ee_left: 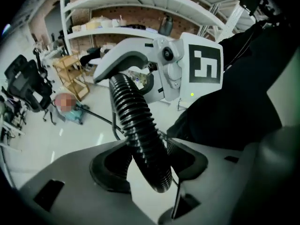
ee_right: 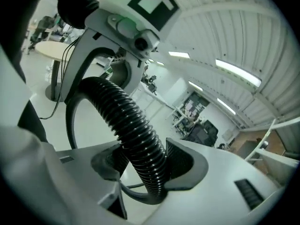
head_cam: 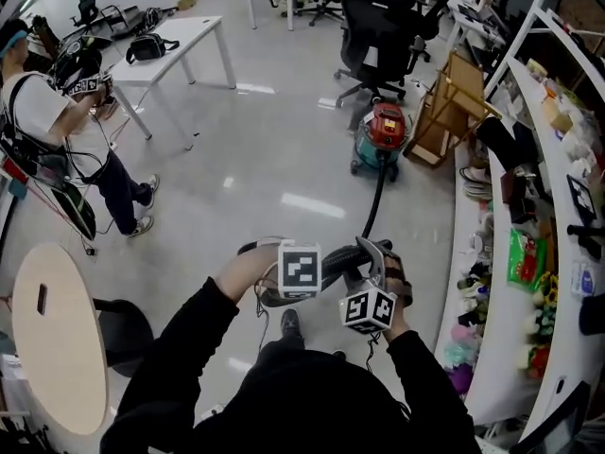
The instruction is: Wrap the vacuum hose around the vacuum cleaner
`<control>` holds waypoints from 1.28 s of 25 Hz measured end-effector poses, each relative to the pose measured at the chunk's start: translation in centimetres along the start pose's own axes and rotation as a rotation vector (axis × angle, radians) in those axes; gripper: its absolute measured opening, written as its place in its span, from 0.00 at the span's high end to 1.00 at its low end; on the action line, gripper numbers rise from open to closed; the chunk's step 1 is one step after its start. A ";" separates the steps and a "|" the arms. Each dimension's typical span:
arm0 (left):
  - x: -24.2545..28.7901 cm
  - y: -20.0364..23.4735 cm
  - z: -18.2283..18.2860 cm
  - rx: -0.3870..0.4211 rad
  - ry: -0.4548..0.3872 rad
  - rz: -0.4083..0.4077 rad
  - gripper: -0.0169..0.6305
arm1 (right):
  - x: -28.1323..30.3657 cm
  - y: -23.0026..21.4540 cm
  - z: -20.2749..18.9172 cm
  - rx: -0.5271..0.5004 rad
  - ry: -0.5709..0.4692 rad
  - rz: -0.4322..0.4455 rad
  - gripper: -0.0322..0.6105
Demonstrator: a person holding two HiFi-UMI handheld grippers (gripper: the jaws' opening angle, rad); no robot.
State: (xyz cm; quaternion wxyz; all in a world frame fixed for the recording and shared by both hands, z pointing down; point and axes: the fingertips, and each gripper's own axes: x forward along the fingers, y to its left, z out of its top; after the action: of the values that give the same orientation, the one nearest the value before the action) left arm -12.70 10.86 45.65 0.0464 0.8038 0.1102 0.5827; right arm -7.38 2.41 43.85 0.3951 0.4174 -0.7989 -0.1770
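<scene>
The red and teal vacuum cleaner (head_cam: pixel 382 132) stands on the floor ahead, small and far off in the left gripper view (ee_left: pixel 75 115). Its black ribbed hose (head_cam: pixel 375 201) runs back from it to my two grippers, held close together at chest height. My left gripper (head_cam: pixel 301 282) is shut on the hose (ee_left: pixel 133 116), which passes between its pads (ee_left: pixel 147 165). My right gripper (head_cam: pixel 364 277) is shut on the same hose (ee_right: pixel 126 116) a short way along (ee_right: pixel 143 165). Each gripper view shows the other gripper just beyond, with a curved stretch of hose between them.
A person (head_cam: pixel 57 130) stands at the left by a white table (head_cam: pixel 180 41). A round table (head_cam: pixel 57 334) is at my near left. Office chairs (head_cam: pixel 378 36) and a wooden rack (head_cam: pixel 449 107) stand behind the vacuum. Cluttered shelves (head_cam: pixel 539 253) line the right side.
</scene>
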 end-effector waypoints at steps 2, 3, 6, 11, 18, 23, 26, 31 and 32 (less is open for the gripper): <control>-1.2 2.1 -0.8 -0.003 -0.186 0.080 0.55 | 1.8 -0.1 -1.9 0.090 0.084 0.017 0.58; -2.2 3.1 -1.1 -0.042 -0.318 0.108 0.49 | 2.5 -0.1 -3.0 0.146 0.116 0.021 0.58; -5.7 5.9 -3.1 -0.280 -0.794 0.181 0.46 | 3.5 -0.5 -6.0 0.343 0.179 0.011 0.58; -1.5 7.6 -11.4 -0.570 -0.914 0.418 0.46 | 3.6 -2.2 -9.3 0.662 0.223 -0.064 0.58; 5.9 14.2 -14.3 -0.534 -0.652 0.719 0.46 | 2.7 -4.5 -7.5 0.823 0.154 -0.136 0.58; 2.3 18.4 -12.8 -0.546 -0.663 0.919 0.73 | 3.2 -5.9 -10.4 0.924 0.168 -0.170 0.58; -0.5 20.7 -10.2 -0.484 -0.609 0.994 0.73 | 3.9 -6.7 -13.8 1.007 0.161 -0.188 0.58; -6.1 24.4 -3.7 -0.269 -0.487 1.134 0.74 | 5.0 -7.5 -19.1 1.098 0.181 -0.171 0.58; -7.1 25.0 -2.0 -0.203 -0.455 1.164 0.75 | 5.1 -7.2 -20.1 1.108 0.203 -0.141 0.58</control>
State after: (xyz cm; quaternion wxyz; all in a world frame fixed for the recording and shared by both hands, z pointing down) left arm -13.58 -15.22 44.76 -0.1799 0.8275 -0.4133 0.3346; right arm 10.35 -5.03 54.43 0.1792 0.6298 -0.7005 0.2838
